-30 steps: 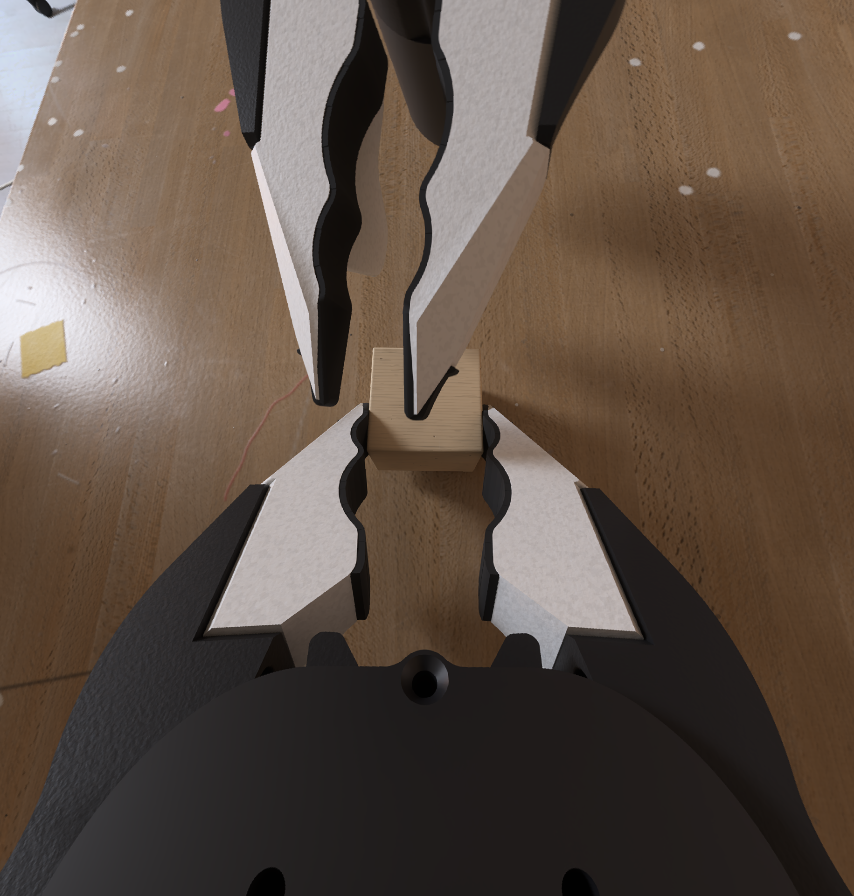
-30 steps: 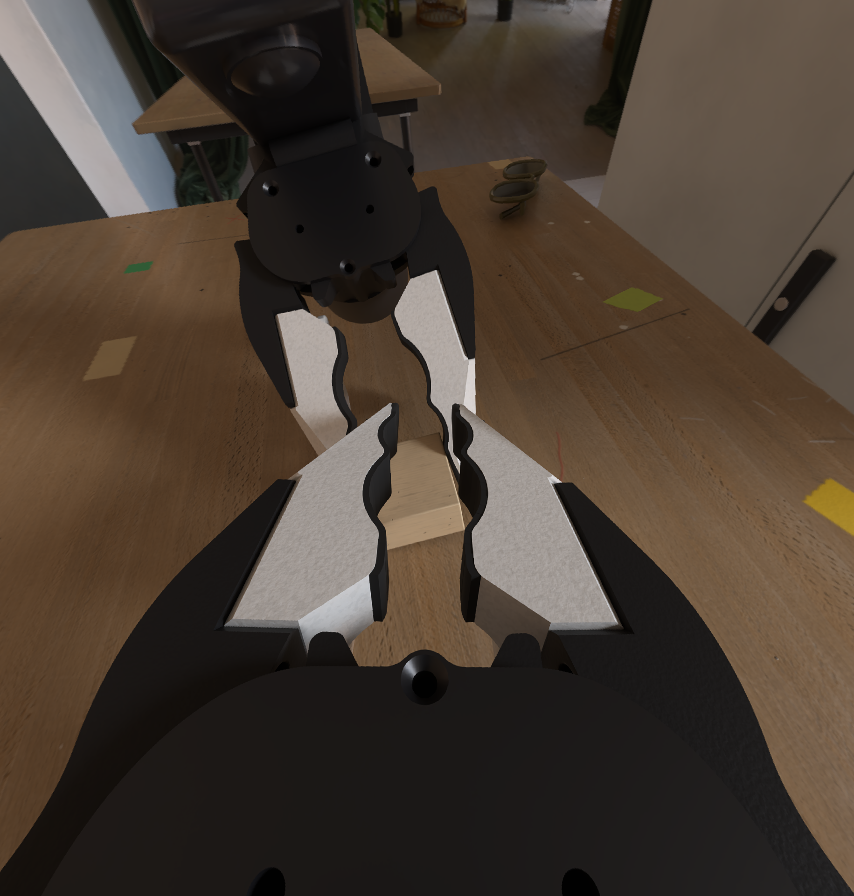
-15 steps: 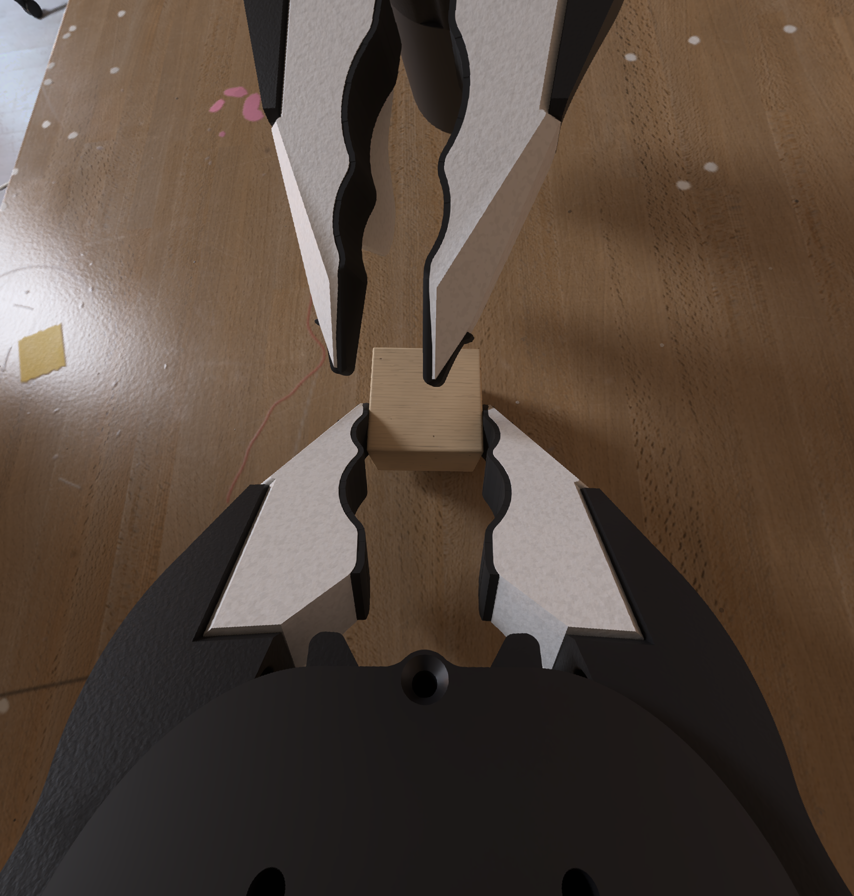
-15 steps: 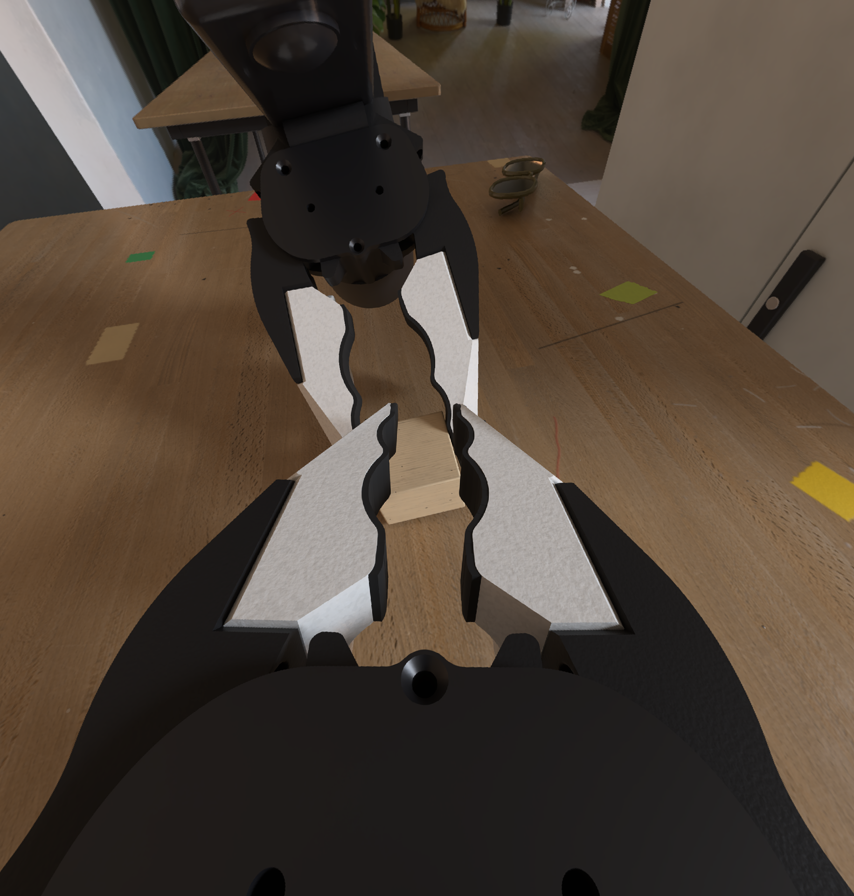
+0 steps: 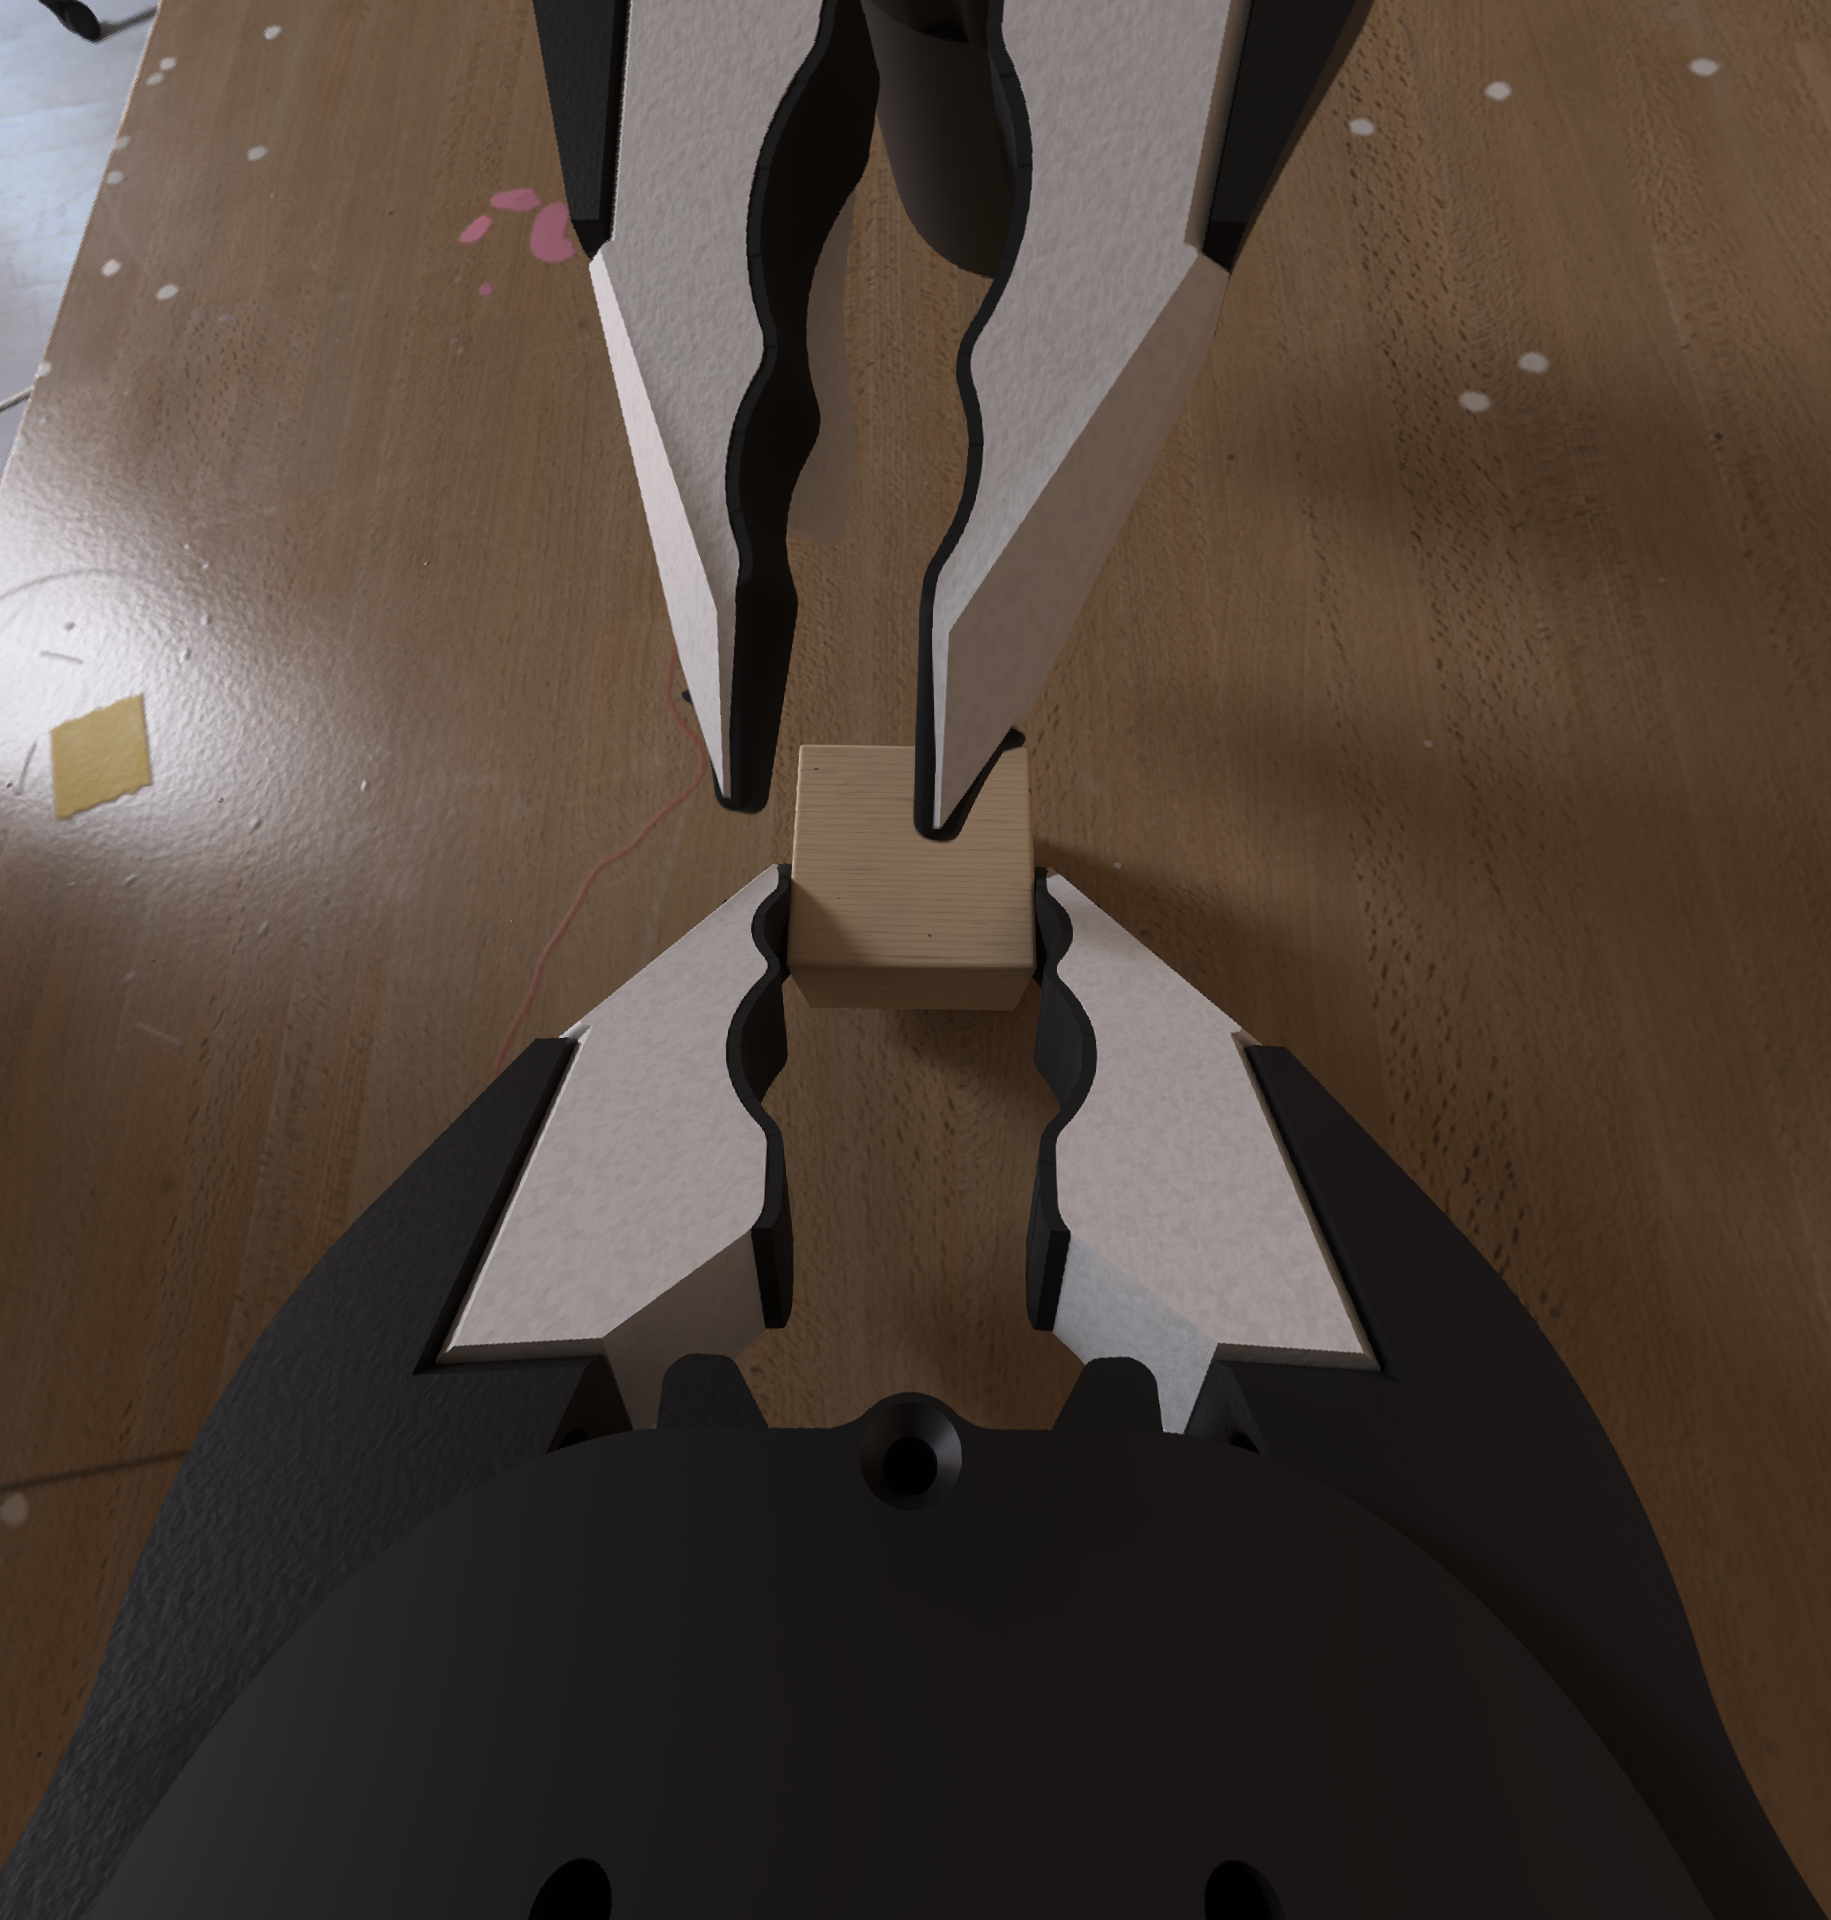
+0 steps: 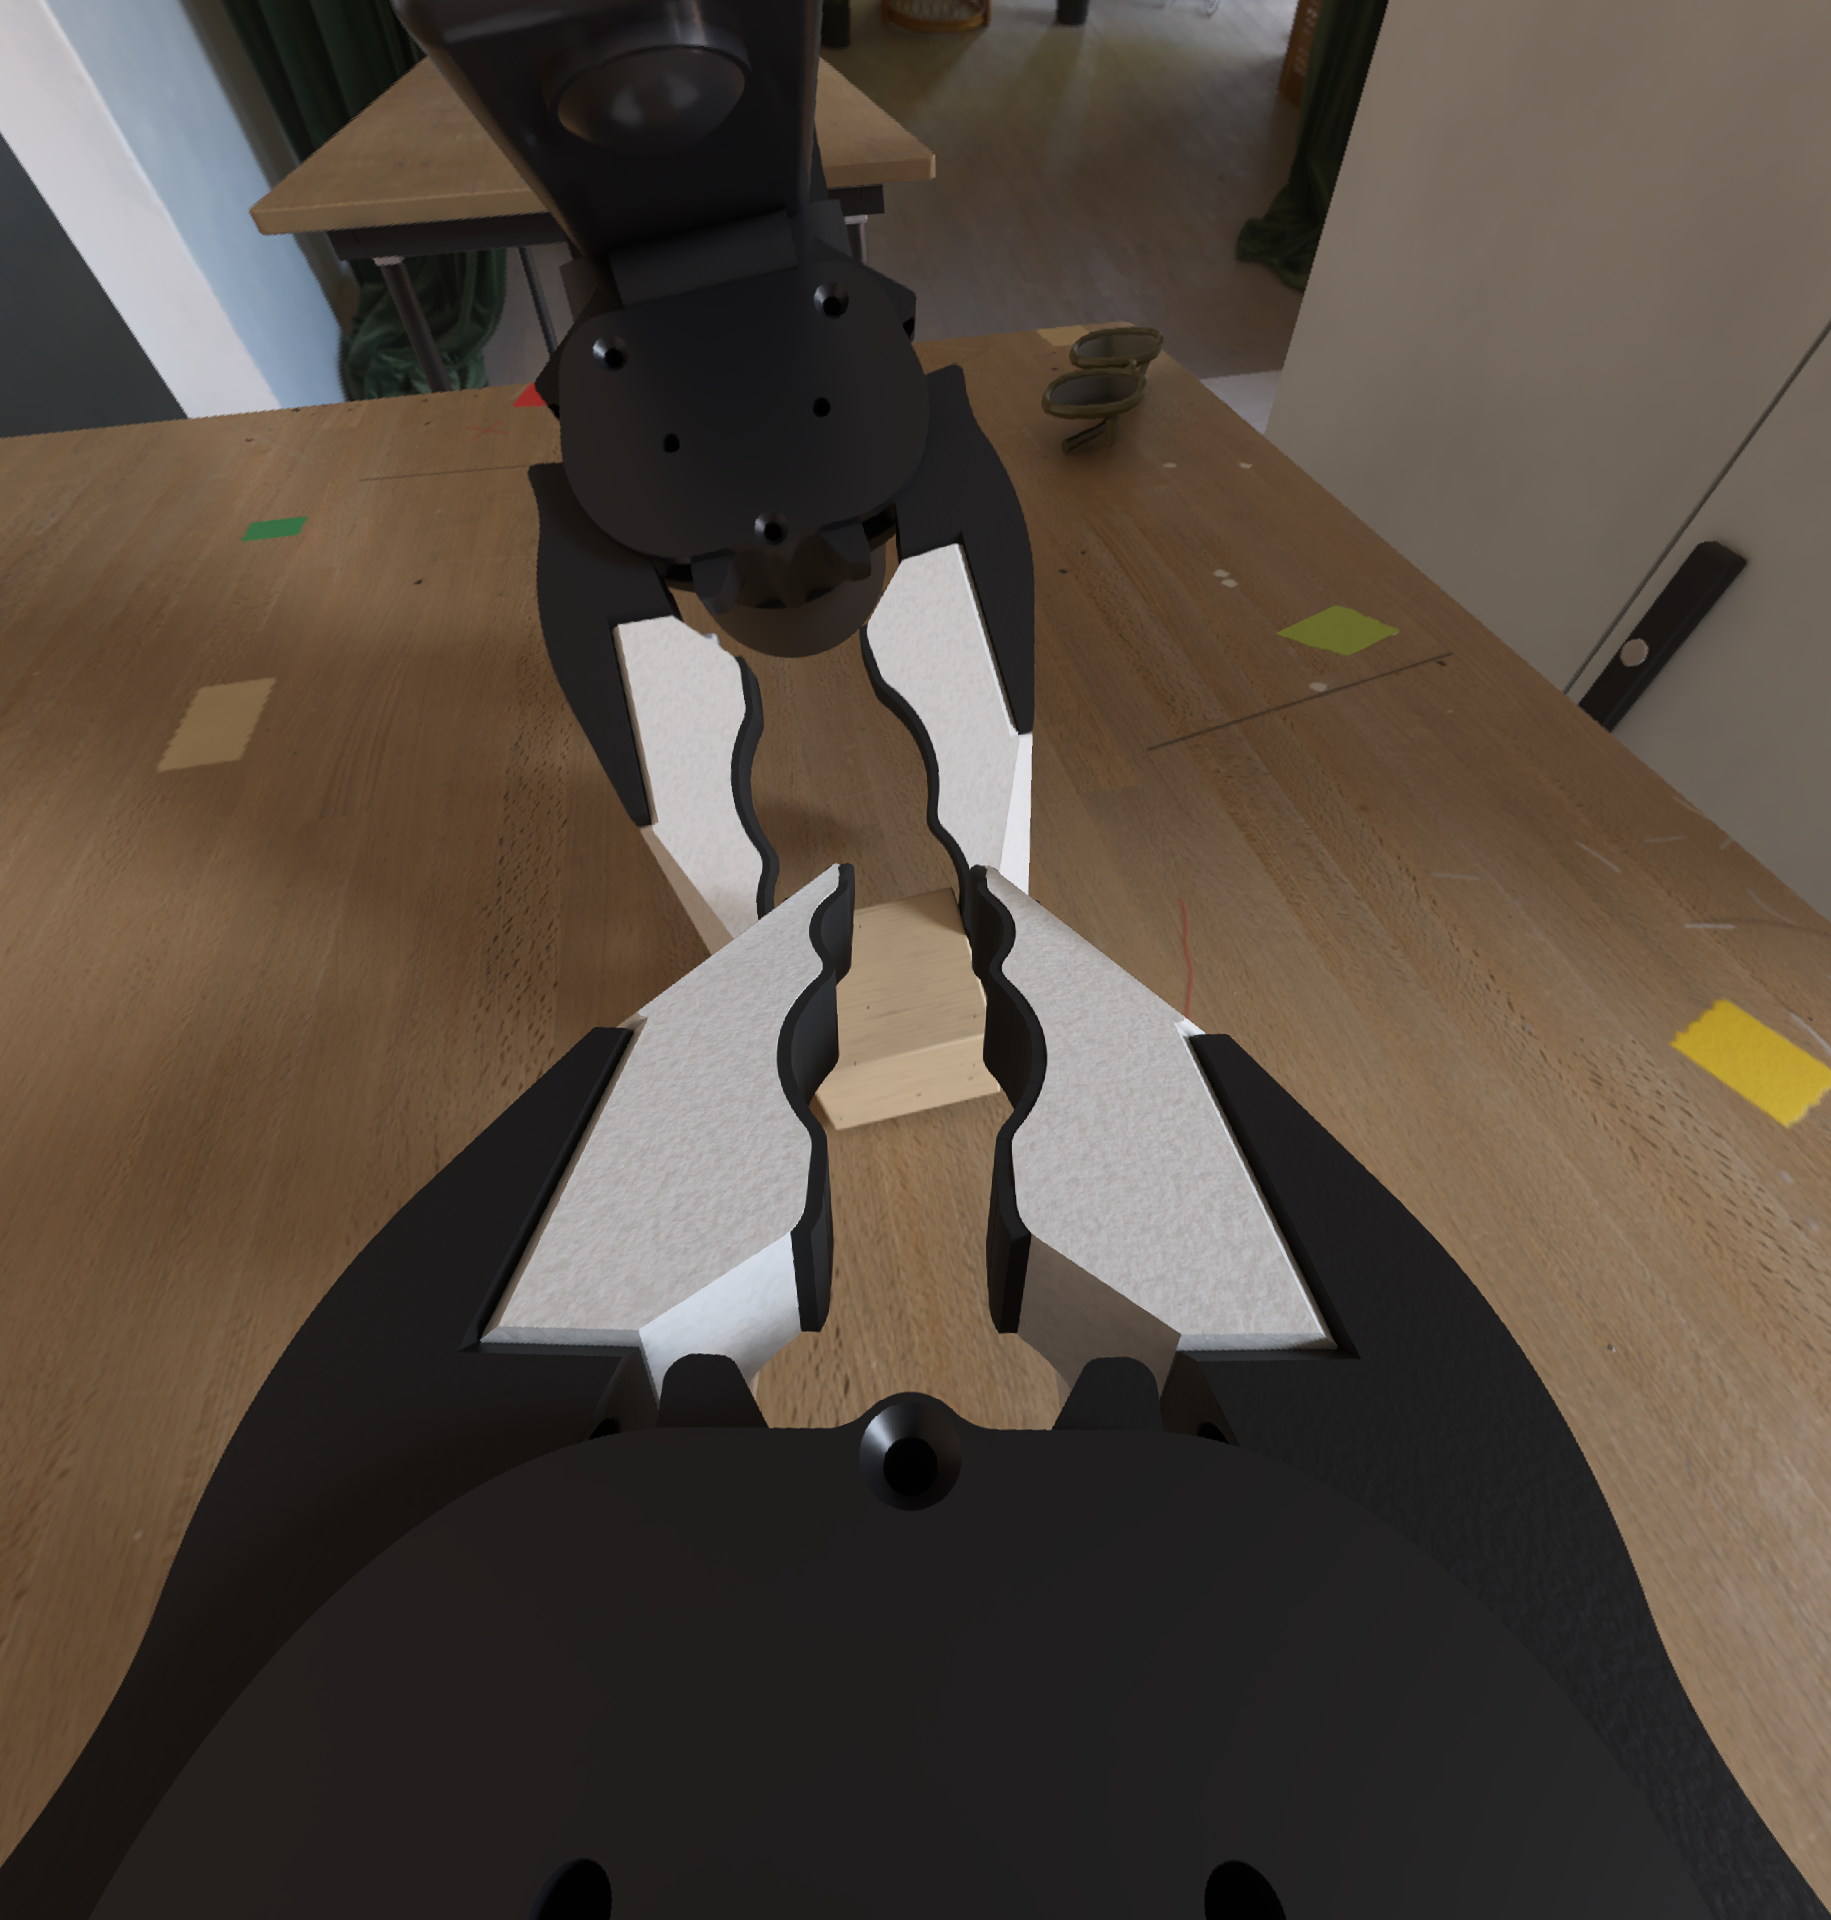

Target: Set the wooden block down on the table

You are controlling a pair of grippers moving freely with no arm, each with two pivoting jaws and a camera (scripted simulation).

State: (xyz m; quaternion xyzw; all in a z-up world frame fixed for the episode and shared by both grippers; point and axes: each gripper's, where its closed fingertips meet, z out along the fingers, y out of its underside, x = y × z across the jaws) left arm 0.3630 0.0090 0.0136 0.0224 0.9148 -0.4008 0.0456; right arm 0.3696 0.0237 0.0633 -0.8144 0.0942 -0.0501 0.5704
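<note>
**Block clamped by left gripper, right gripper straddling its far end**

Left wrist view: The left gripper (image 5: 911, 909) has its jaws clamped on the wooden block (image 5: 909, 904), one fingertip against each side face. The block sits dead centre between the tips and looks roughly cubic, with no clear long axis. Whether its underside touches the counter (image 5: 1462, 831) cannot be told; it appears close. The right gripper (image 5: 833, 816) comes in from the far side, jaws apart. One tip overlaps the block's far top edge, the other hangs just left of the block, so it is offset and holds nothing.

Right wrist view: The block (image 6: 906, 1003) lies straight ahead between the right gripper's (image 6: 909, 883) parted jaws, nearer the tips than the palm. The left gripper (image 6: 864, 894) faces it from the far side.

Count: one block, two grippers; yellow tape patch (image 6: 1752, 1060), yellow-green patch (image 6: 1337, 629), green patch (image 6: 272, 528), tan patch (image 6: 215, 722), one each.

Judgement: the left gripper is the one to lower and release.
</note>
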